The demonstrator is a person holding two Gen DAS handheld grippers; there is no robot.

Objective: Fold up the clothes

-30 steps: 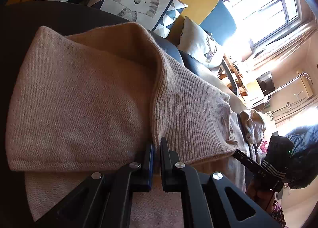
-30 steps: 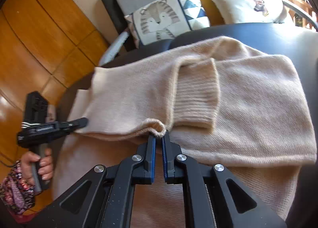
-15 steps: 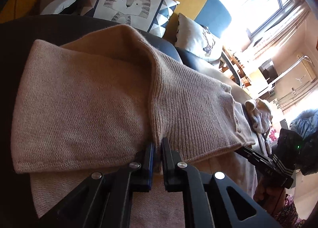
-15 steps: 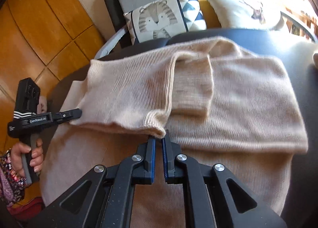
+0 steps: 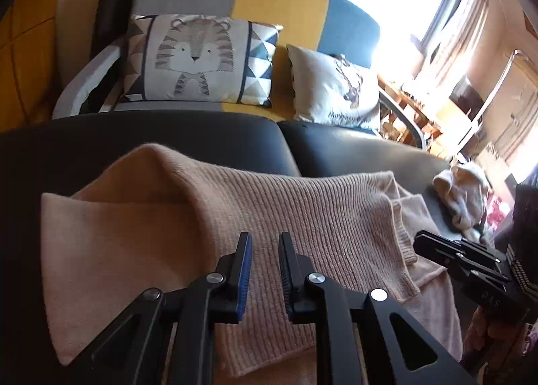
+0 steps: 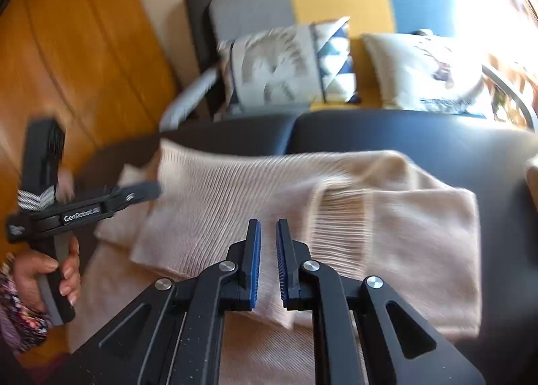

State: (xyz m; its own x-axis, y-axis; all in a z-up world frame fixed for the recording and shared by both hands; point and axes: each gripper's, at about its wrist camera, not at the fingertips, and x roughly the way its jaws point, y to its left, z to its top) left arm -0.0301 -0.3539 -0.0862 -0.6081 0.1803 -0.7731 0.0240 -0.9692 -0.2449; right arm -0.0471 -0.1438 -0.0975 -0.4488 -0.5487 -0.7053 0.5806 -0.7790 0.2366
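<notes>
One beige knit sweater (image 5: 302, 217) lies folded across the lower middle of both views, on a black leather cushion surface (image 5: 201, 136) split by one seam. Its ribbed sleeve (image 6: 339, 217) is laid over the body, cuff toward the camera.

The left gripper (image 5: 265, 240) hangs just above the ribbed fold, and its jaws have just been opening; they stand apart with nothing between the pads, so the cloth is released. The right gripper (image 6: 268, 227) is likewise parted a little, its pads clear of the knit, gripping nothing. In the right wrist view a hand (image 6: 40, 277) at lower left holds the other gripper's handle.

What could go wrong: the folded layer sits loose and slightly humped at upper left of the sweater, so it may spring back or slide open once unsupported. A fingertip dragging through the loose knit on the way out would likely snag it and pull the fold askew. The right wrist view is blurred, so the fold's edges there are hard to judge.

Counted: one sweater, two grippers, two pillows, a tiger pillow (image 5: 198, 59) and a deer pillow (image 5: 336, 89), on one sofa (image 5: 279, 5) behind, and one pale crumpled garment (image 5: 460, 197) at right.
</notes>
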